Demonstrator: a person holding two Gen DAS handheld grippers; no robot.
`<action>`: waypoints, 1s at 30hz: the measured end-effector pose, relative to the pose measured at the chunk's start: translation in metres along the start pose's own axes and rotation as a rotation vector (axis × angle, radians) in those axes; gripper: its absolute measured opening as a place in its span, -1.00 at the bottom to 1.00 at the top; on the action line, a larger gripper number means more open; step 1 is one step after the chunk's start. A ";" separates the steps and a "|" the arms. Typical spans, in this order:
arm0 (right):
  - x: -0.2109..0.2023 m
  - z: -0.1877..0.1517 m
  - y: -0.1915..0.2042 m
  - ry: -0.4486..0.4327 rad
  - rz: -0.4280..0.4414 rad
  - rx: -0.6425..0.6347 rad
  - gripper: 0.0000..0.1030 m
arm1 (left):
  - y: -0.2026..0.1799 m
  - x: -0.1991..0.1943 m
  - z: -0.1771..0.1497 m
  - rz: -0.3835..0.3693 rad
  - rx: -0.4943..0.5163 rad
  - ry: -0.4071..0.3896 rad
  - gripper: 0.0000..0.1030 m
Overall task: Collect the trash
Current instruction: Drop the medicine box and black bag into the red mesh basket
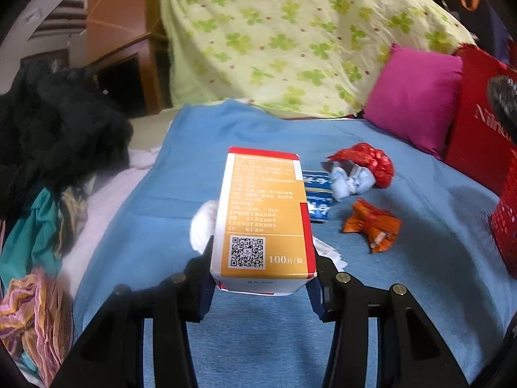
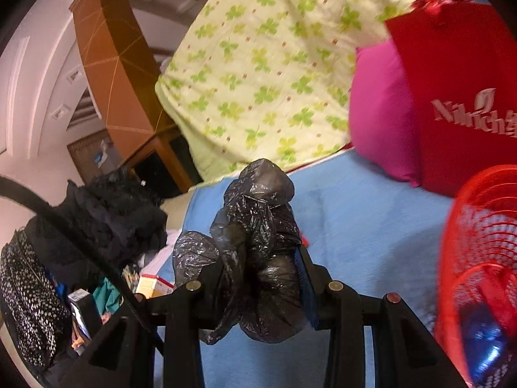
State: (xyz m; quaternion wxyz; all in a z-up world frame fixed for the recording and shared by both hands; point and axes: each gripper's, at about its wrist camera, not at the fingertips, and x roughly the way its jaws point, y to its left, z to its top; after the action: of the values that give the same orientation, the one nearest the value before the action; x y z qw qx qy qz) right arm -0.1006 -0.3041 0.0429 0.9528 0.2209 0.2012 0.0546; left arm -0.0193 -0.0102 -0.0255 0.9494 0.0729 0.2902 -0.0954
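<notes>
The orange-and-white medicine box (image 1: 263, 223) is pinched between the left tongs (image 1: 263, 283), held above the blue bed cover (image 1: 404, 291). The right tongs (image 2: 255, 287) pinch a crumpled black plastic bag (image 2: 258, 242). More trash lies toward the cover's far side: a red wrapper (image 1: 371, 161), white crumpled paper (image 1: 352, 182), an orange wrapper (image 1: 371, 224) and a blue packet (image 1: 318, 199). A red mesh basket (image 2: 478, 242) sits at the right edge, near a pink pillow (image 1: 416, 100).
</notes>
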 end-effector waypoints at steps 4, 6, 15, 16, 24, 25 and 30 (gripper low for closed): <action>-0.035 -0.001 -0.009 -0.082 -0.036 -0.003 -0.23 | -0.019 -0.009 -0.005 -0.056 0.044 0.003 -0.04; -0.052 -0.001 -0.016 -0.107 -0.043 0.016 -0.23 | -0.030 -0.017 -0.007 -0.113 0.033 0.011 -0.04; -0.147 0.006 -0.070 -0.202 -0.178 0.116 -0.22 | -0.142 -0.080 0.036 -0.467 0.085 -0.049 -0.03; -0.162 0.008 -0.079 -0.223 -0.196 0.137 -0.21 | -0.156 -0.088 0.044 -0.496 0.103 -0.059 -0.03; -0.213 0.011 -0.133 -0.306 -0.311 0.263 -0.19 | -0.264 -0.122 0.085 -0.668 0.215 -0.066 -0.01; -0.217 0.010 -0.139 -0.314 -0.313 0.283 -0.19 | -0.270 -0.123 0.085 -0.673 0.223 -0.061 -0.01; -0.227 0.008 -0.160 -0.337 -0.314 0.337 -0.19 | -0.310 -0.117 0.078 -0.704 0.255 0.000 0.18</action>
State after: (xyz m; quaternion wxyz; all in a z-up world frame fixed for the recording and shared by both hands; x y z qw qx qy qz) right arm -0.3027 -0.4942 0.0600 0.9194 0.3481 0.0782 -0.1655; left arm -0.1414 -0.3101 0.0787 0.8418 0.0862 0.2835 -0.4512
